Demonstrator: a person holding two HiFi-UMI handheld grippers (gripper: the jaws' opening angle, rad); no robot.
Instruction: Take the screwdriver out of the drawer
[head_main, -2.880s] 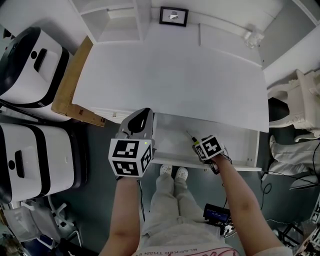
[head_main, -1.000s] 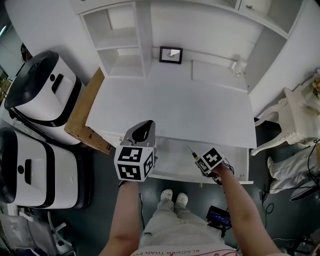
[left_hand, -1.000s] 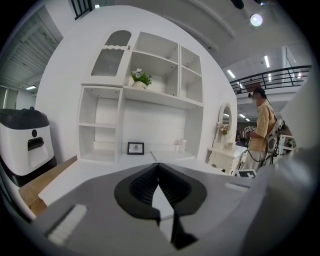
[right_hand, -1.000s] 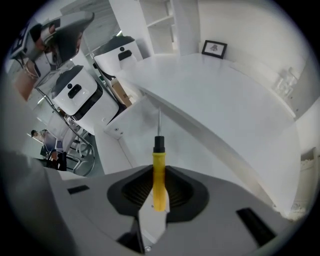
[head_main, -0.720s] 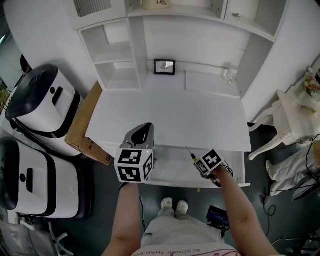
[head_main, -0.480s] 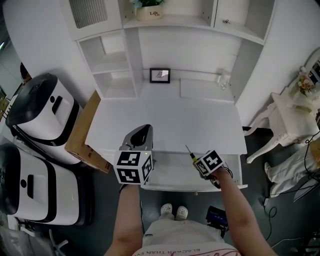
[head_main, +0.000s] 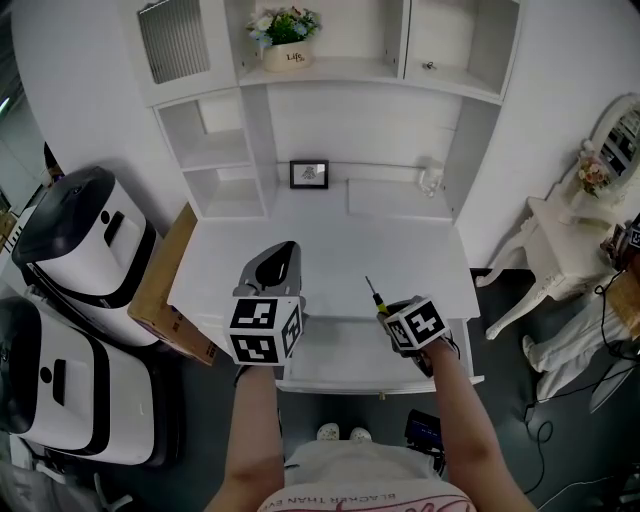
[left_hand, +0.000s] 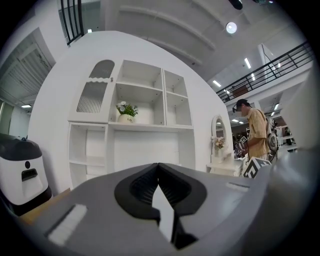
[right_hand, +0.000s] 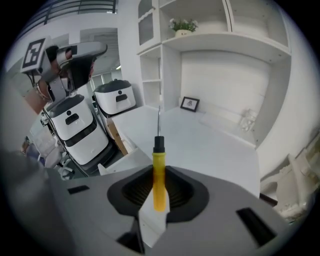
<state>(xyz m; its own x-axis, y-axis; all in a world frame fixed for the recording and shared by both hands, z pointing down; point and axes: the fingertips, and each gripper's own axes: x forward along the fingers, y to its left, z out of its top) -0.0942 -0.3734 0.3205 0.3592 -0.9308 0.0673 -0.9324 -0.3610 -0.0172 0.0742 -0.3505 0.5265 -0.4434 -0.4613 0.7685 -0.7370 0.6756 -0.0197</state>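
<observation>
The screwdriver (head_main: 373, 293), with a yellow handle, a black collar and a thin metal shaft, is held above the front of the white desk (head_main: 330, 240). My right gripper (head_main: 385, 312) is shut on its handle. In the right gripper view the screwdriver (right_hand: 158, 155) sticks straight out from between the jaws of the right gripper (right_hand: 159, 176), over the desk. Below it the white drawer (head_main: 340, 352) stands pulled out. My left gripper (head_main: 285, 250) hovers over the desk's front left, shut and holding nothing. In its own view the left gripper (left_hand: 158, 167) points level at the shelves.
Two white and black machines (head_main: 70, 225) (head_main: 50, 365) stand at the left, with a cardboard panel (head_main: 160, 290) against the desk. A picture frame (head_main: 309, 173) and a small glass piece (head_main: 430, 180) sit at the back. A white side table (head_main: 560, 235) is at the right. A person (left_hand: 257, 140) stands far off.
Both grippers have risen. The screwdriver came up out of the drawer with the right gripper and is now over the desk edge. The head view tilted up, showing the shelves.
</observation>
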